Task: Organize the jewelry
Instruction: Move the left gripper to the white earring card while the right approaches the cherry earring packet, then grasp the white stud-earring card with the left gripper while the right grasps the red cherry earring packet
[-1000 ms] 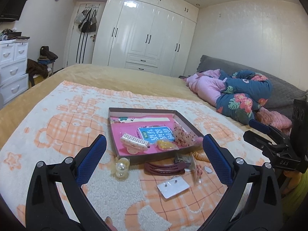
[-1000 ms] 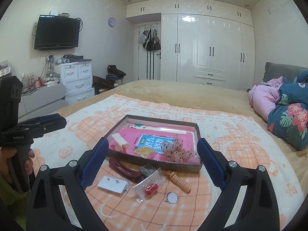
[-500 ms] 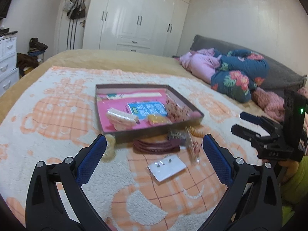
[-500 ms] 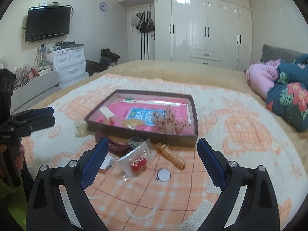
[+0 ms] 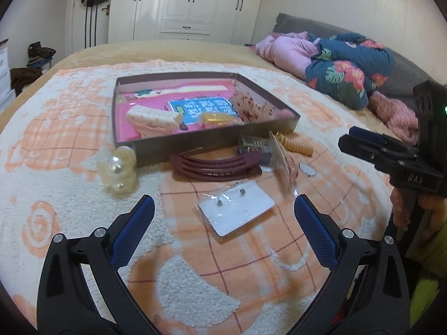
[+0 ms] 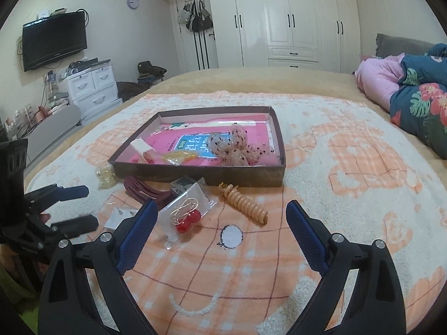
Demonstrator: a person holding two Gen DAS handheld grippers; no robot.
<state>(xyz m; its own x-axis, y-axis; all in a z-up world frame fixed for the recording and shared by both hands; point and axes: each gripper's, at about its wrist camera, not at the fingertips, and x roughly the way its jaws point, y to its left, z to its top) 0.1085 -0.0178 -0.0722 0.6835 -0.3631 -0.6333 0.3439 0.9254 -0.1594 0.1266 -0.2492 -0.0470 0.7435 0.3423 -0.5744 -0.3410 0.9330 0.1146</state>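
left tongs (image 5: pixel 222 212): fingers spread wide apart, empty, hovering over the orange-and-white blanket (image 5: pixel 56 184) on the bed. just ahead of them, between the fingertips, lies a white earring card (image 5: pixel 237 212) in a clear sleeve; beyond it a dark red hair clip (image 5: pixel 215 164), and farther on the shallow tray (image 5: pixel 195 139) holding a cream hair comb (image 5: pixel 153 117). a pearl hair tie (image 5: pixel 118 169) lies ahead and to the left, touching the tray corner.

right tongs (image 6: pixel 222 213): fingers also wide apart and empty. near the left fingertip lies a clear bag with red bead earrings (image 6: pixel 187 212); ahead, between the fingers, a beige spiral hair tie (image 6: pixel 245 203); the tray (image 6: pixel 201 173) stands beyond both.
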